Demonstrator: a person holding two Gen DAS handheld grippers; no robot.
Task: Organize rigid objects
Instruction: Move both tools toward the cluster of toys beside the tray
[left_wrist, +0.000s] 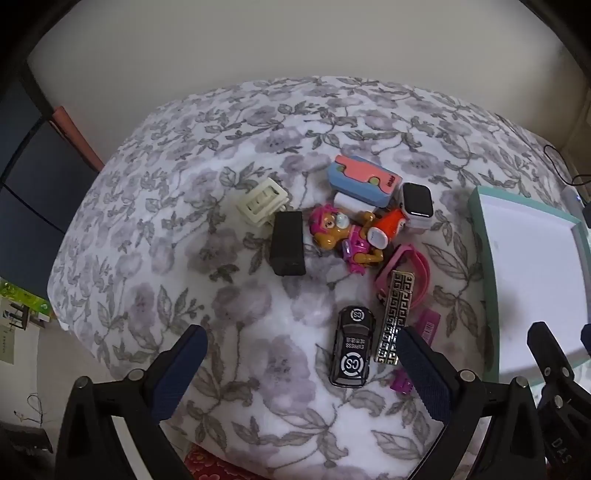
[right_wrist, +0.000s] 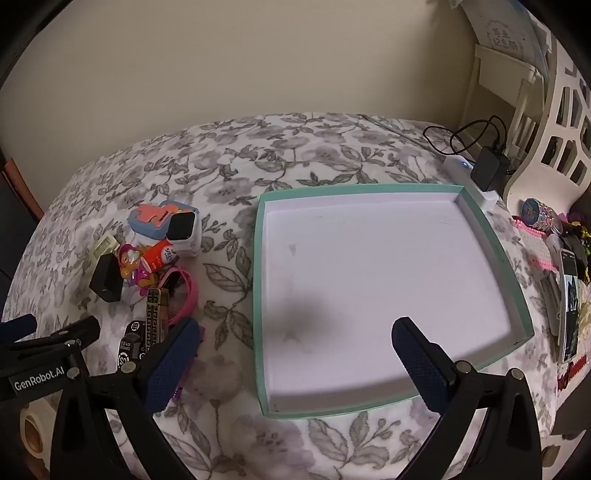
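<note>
1. Hovering low over the floral-print bed cover (left_wrist: 155, 236), the left gripper (left_wrist: 301, 352) has its blue-padded fingers (left_wrist: 184, 365) spread wide and holds nothing; the right gripper (right_wrist: 293, 345) hangs likewise parted and empty above the shallow white tray with the mint-green rim (right_wrist: 491, 254), which has nothing in it.
2. The small rigid things lie in a loose pile left of the tray. In the left wrist view the glossy black toy car with white "CS" roundels (left_wrist: 351, 347) lies nearest, at about 1 o'clock from the fingers.
3. Touching the car's right side is a flat metal bar with a black-and-gold key pattern (left_wrist: 393, 317), partly over a pink looped strap (left_wrist: 410, 266).
4. Farther out at 12 o'clock sit a matte black rectangular block (left_wrist: 288, 243), a pink-and-brown plastic puppy figure (left_wrist: 340, 236), a cream slotted clip (left_wrist: 260, 201), a white smartwatch with a dark screen (left_wrist: 417, 201) and a pink-and-blue case (left_wrist: 364, 179).
5. The car is probably light, stiff and slick; gripping across its narrow sides at mid-body looks safest.
6. The thin bar lies flat on soft cloth, so pinching its long edges may be fiddly. The watch screen likely deserves gentle pressure.
</note>
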